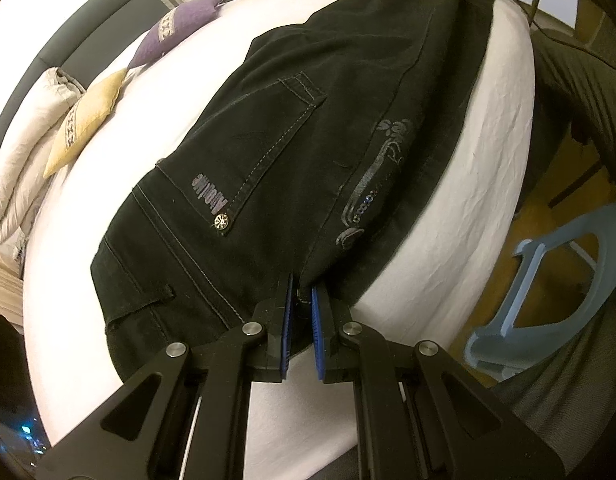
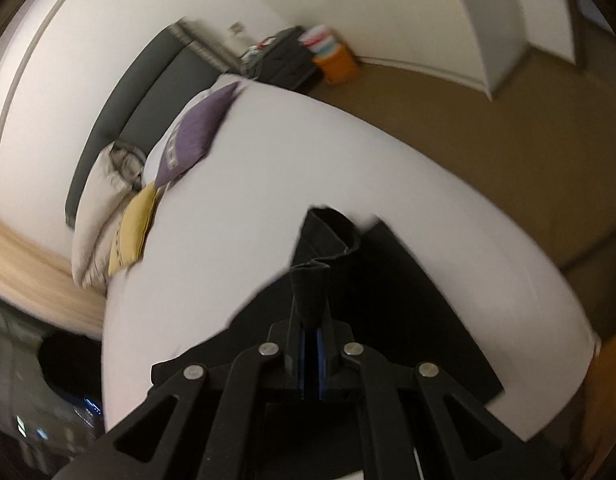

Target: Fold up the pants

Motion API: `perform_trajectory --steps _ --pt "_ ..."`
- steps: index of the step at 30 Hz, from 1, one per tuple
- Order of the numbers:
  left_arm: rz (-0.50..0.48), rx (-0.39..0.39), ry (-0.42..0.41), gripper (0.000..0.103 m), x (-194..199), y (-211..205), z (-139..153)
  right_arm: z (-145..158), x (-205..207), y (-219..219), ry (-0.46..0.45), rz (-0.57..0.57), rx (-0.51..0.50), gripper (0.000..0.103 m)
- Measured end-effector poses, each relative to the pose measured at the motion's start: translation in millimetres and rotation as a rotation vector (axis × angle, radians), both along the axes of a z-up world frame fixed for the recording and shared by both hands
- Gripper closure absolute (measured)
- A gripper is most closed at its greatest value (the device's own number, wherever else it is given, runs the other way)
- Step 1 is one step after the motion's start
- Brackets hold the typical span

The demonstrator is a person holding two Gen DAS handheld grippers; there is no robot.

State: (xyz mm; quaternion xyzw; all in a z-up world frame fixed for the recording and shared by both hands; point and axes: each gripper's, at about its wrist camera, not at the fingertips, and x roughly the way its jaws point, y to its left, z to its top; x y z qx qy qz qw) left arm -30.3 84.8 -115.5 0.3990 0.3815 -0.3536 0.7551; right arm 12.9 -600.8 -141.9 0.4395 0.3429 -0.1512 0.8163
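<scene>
Black pants [image 1: 284, 152] lie along the near edge of a white bed [image 1: 188, 60], waist toward me, with a back pocket and a grey printed pattern facing up. My left gripper [image 1: 302, 296] is shut on the waistband, its blue pads pinching the cloth at the bed's edge. In the right wrist view, my right gripper [image 2: 311, 320] is shut on the hem end of a pant leg [image 2: 324, 248], which stands up rumpled from the jaws above more black cloth [image 2: 388, 300] spread on the bed. That view is motion-blurred.
A purple cushion [image 1: 180, 24], a yellow cushion [image 1: 88, 116] and a pale folded duvet [image 1: 24, 152] sit at the headboard side. A light blue plastic frame [image 1: 548, 292] and a mesh chair stand on the floor to the right. Bags [image 2: 292, 60] rest by the far wall.
</scene>
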Motion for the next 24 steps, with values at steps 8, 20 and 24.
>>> perform_trajectory --steps 8,20,24 --pt "0.017 0.038 -0.008 0.095 0.0 -7.7 -2.6 -59.9 -45.7 -1.6 0.027 -0.106 0.126 0.099" --pt "0.024 0.062 -0.04 0.095 -12.4 -21.0 0.4 -63.7 -66.5 -6.5 -0.029 -0.165 0.147 0.099" --pt "0.04 0.049 -0.043 0.095 -12.4 -14.4 -2.0 -81.6 -76.3 -6.2 -0.026 -0.186 0.179 0.1"
